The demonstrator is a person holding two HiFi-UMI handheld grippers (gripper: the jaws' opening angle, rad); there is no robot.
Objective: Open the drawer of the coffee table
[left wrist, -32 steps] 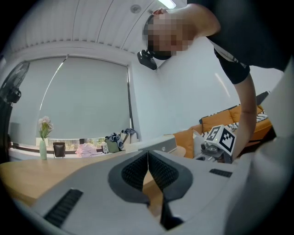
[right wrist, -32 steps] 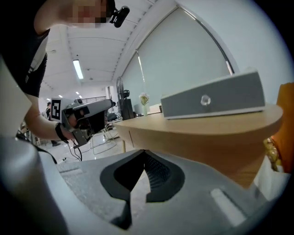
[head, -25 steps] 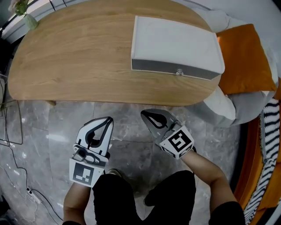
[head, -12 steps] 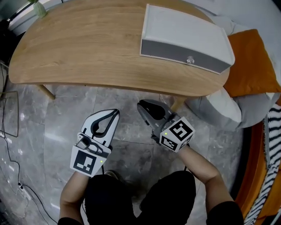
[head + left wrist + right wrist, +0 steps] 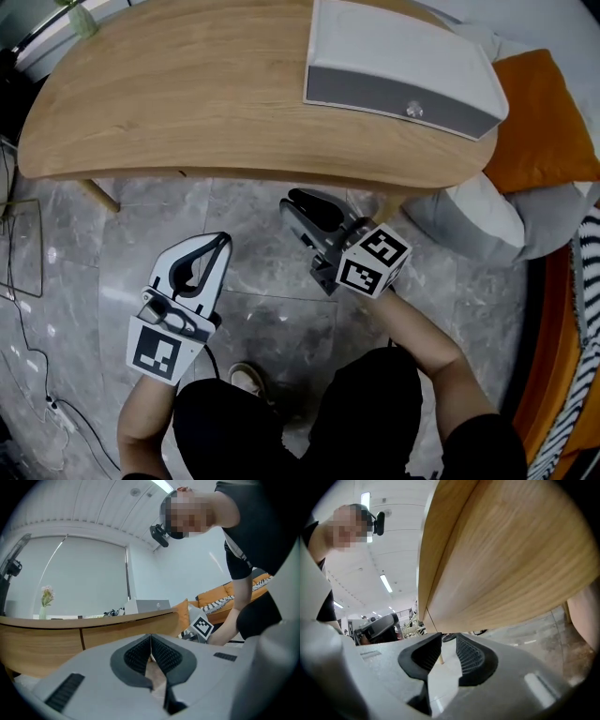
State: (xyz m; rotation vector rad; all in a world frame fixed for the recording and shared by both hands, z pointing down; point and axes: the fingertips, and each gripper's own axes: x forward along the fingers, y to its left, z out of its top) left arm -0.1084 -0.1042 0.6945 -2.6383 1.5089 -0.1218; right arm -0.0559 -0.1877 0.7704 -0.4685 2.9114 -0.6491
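Head view puts the right gripper (image 5: 294, 201), jaws empty and just opening slightly, near the oval light-wood tabletop (image 5: 187, 94); it should spread wider before gripping the wooden drawer front (image 5: 126, 629), while the left gripper (image 5: 221, 241) is closed.

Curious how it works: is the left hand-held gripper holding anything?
No, the left hand-held gripper has its jaws together, nothing between them.

An orange cushion (image 5: 548, 122) sits at the right edge, with striped fabric (image 5: 586, 272) below. Black cables (image 5: 47, 401) cross the grey marble floor (image 5: 253, 272) at lower left.
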